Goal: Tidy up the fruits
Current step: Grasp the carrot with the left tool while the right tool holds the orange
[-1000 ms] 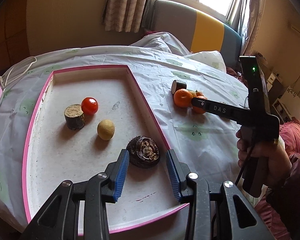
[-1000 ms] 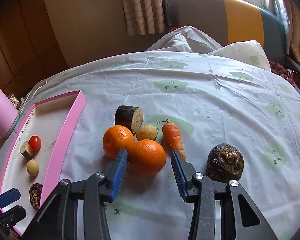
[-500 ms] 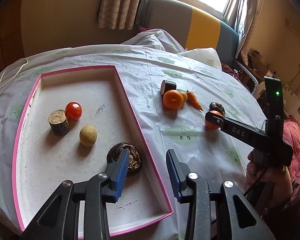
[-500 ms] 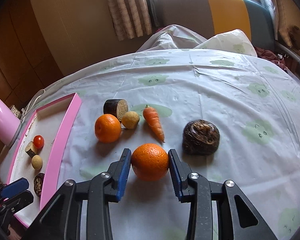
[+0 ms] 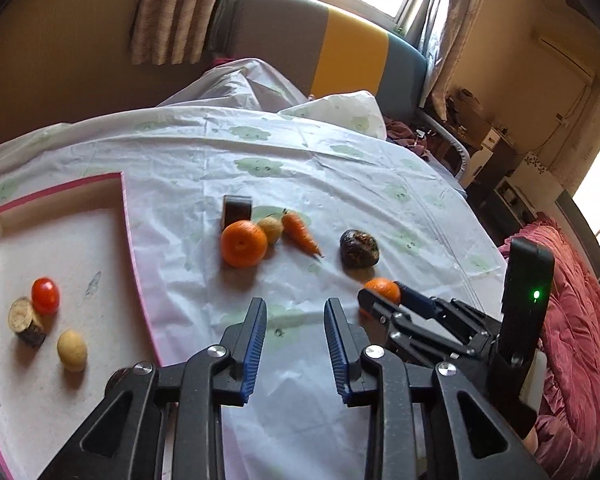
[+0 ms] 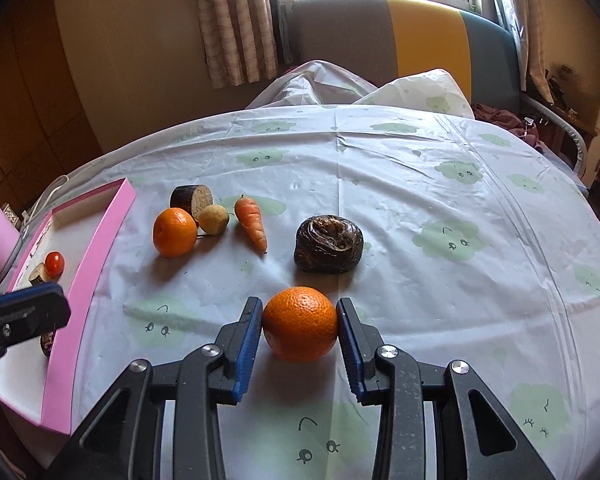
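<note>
A table (image 6: 420, 184) under a white cloth with green cloud prints fills both views. At its left edge sits a pink-rimmed tray (image 5: 128, 216), holding a tomato (image 5: 45, 295), a cut stub (image 5: 25, 319) touching it, and a pale yellow ball (image 5: 72, 350) just beside them. The left gripper (image 5: 296, 340) hangs over the cloth just right of the tray rim, its blue pads spread with nothing between them. The right gripper (image 6: 299, 326) pinches an orange (image 6: 299, 323), a blue pad touching each side; whether the fruit rests on the cloth or is lifted I cannot tell. Just beyond it lies a dark brown lump (image 6: 328, 244). Further left a cluster: a second orange (image 6: 175, 232), a dark cut cylinder (image 6: 192, 198) behind it, a small tan fruit (image 6: 214, 219) between them, and a carrot (image 6: 252, 222) with its tip toward the camera.
</note>
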The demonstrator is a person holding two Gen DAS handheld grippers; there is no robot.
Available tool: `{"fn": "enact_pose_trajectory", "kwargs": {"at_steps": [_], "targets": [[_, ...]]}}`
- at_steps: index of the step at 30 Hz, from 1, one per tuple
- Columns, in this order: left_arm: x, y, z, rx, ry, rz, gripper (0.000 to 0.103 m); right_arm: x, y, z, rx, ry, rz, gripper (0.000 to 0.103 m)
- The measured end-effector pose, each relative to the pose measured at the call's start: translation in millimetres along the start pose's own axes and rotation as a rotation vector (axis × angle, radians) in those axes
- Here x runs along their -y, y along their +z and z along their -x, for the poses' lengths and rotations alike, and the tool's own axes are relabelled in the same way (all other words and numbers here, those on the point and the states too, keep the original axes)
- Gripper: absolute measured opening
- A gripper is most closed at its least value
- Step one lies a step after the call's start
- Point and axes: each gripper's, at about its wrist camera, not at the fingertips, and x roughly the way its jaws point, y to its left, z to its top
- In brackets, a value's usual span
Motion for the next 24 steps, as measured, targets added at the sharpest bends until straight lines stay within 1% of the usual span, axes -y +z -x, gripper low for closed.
{"fn": "enact_pose_trajectory", "kwargs": {"at_steps": [3,5,7,10,12,14,16,19,23,24], "targets": [[9,14,-16,-0.026,-0.035,-0.017,0.028,1,0,0,0.004,0.008,0.003,0.038],[12,22,-28,-0.043,-0.033,-0.026,0.025,2,-1,0,0.008,0.013,0.001,0.038],[15,29,-40,-0.063,-0.05,-0.022,0.022,2,-2,0,0.011,0.018,0.0,0.038],[18,43,-55,-0.076,-0.053,-0.021,0.021,4,-3,0,0.01,0.029,-0.007,0.038],[18,52,-65,-0.082,-0.041,-0.024,0.021,5,-2,0,0.008,0.038,-0.011,0.038],[18,62,-77,-0.086,0.001,-0.029,0.021,8,-2,-1,0.007,0.052,-0.02,0.038],[19,69,-89,-0.107,0.028,-0.052,0.029,10,-2,-1,0.005,0.066,-0.033,0.038],[19,77,-107,-0.131,0.096,-0.079,0.031,13,-2,-1,0.002,0.08,-0.044,0.038],[20,78,-132,-0.195,0.138,-0.118,0.031,16,-2,-1,0.002,0.1,-0.054,0.038],[22,77,-136,-0.197,0.15,-0.133,0.031,17,-2,-1,0.001,0.105,-0.058,0.038]]}}
